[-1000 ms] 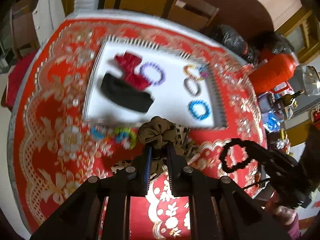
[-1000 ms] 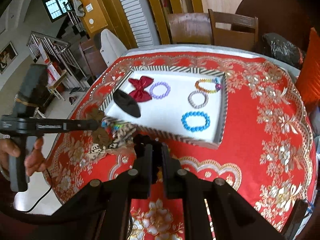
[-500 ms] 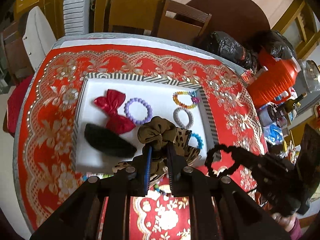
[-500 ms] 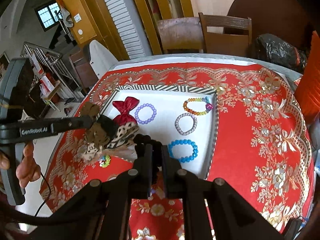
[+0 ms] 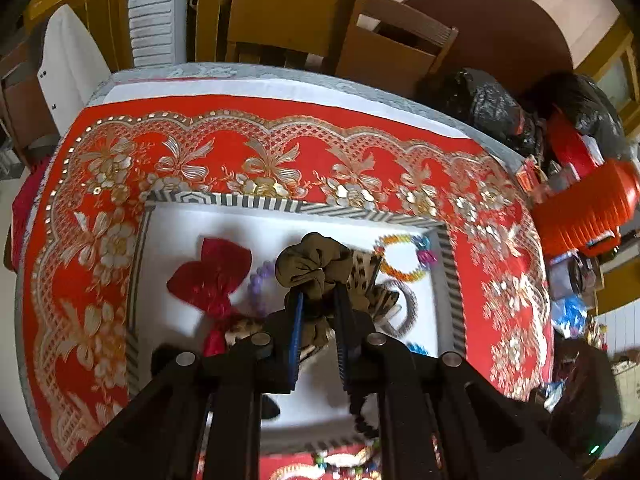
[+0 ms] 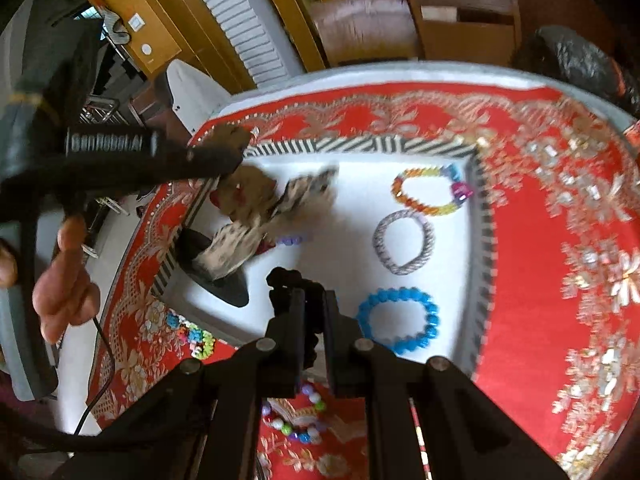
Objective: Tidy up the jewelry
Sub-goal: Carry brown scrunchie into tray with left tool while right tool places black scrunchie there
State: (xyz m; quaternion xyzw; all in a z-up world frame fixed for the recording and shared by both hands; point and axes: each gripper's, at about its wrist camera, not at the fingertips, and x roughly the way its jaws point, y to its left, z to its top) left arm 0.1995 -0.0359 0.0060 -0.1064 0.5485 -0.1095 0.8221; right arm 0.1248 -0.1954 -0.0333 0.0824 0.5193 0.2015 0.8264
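Over a red and gold tablecloth (image 6: 552, 240), I work both hand-held grippers above a white tray (image 6: 348, 200) edged in black-and-white stripes (image 5: 248, 200). The striped rim rises on every side. The tray's right half already carries a rainbow bead bracelet (image 6: 430, 194), a grey twisted band (image 6: 404, 242) and a blue bead bracelet (image 6: 398, 320), set well apart from one another. A strip of bare white floor runs between them and the left-hand pieces, and more bare white lies along the far rim.

My left gripper (image 5: 318, 300) is clamped on an olive scrunchie with a leopard-print tail (image 5: 310, 264), its jaws nearly together with the fabric bunched between the pads. It hangs over the tray's left half, above a red bow (image 5: 210, 276), a purple bead bracelet (image 5: 260, 284) and a black oval piece (image 6: 224, 284). From the right wrist camera the fabric is blurred.

My right gripper (image 6: 311, 300) is squeezed tight on a thin black scrunchie (image 6: 286, 280), near the tray's front edge and just left of the blue bracelet. Outside the rim, on the cloth, lie a bright multicoloured bead bracelet (image 6: 192, 334) and another string of beads (image 6: 296, 424) under my right gripper.
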